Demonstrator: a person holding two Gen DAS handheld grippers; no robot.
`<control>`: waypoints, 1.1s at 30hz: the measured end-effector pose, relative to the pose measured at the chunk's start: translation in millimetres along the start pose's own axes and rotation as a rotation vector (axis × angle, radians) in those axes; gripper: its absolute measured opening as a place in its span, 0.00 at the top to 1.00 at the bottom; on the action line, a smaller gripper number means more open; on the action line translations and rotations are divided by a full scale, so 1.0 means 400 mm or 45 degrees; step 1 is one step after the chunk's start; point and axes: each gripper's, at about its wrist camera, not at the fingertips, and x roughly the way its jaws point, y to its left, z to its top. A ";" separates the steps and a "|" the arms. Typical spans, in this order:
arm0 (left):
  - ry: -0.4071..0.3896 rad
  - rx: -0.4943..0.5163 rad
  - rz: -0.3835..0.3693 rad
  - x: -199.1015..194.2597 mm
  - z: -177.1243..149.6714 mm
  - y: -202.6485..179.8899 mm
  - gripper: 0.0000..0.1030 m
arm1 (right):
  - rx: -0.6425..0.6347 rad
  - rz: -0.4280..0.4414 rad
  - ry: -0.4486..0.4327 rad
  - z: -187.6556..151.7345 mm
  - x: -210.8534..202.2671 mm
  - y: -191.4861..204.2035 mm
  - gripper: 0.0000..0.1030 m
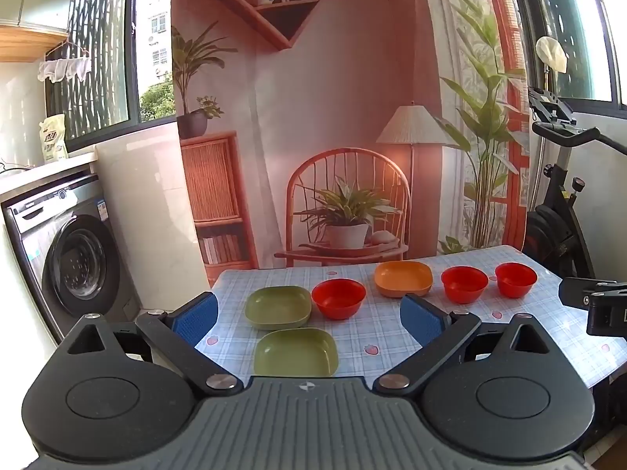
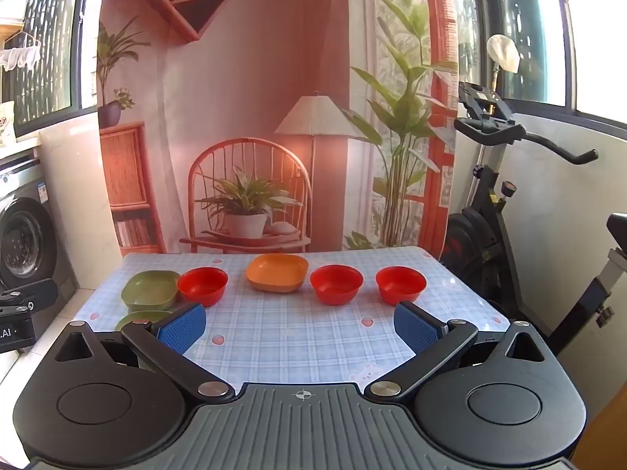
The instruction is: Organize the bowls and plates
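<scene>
At the far left of the left wrist view stands a grey front-loading washing machine [image 1: 74, 250], beside the table covered with a pale blue checked cloth printed with small strawberries [image 1: 392, 337].

The left gripper [image 1: 309, 313] hangs above the near left part of the table with its jaws spread wide and nothing between the blue pads [image 1: 196, 315]. Framed between them lie two square olive-green plastic plates: the nearer green plate [image 1: 296, 352] sits close to the table's front edge, and the farther green plate [image 1: 278, 307] lies just behind it, slightly to the left. Just right of the farther plate, very near or touching it, stands a round red plastic bowl [image 1: 339, 297].

Further right and a little deeper on the table rests a square orange plastic plate [image 1: 403, 278]. Right of it stand two more red bowls, the middle red bowl [image 1: 464, 284] just beside the orange plate and the rightmost red bowl [image 1: 515, 279] near the table's right edge, apart from its neighbour.

The right gripper [image 2: 299, 327] hovers over the near middle of the table, likewise released, jaws wide apart and holding nothing. In its view the open cloth lies between the pads, with the orange plate [image 2: 277, 272] and the middle red bowl [image 2: 336, 284] ahead.

A black exercise bike [image 2: 493, 196] stands to the right of the table, against the white wall.
</scene>
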 end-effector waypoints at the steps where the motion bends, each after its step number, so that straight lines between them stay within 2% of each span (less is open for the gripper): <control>1: 0.002 -0.001 -0.002 0.000 0.000 0.000 0.02 | -0.001 0.000 -0.001 0.000 0.000 0.000 0.01; 33: -0.002 -0.002 -0.001 -0.006 0.008 -0.001 0.02 | -0.016 -0.001 -0.014 0.018 -0.012 -0.001 0.01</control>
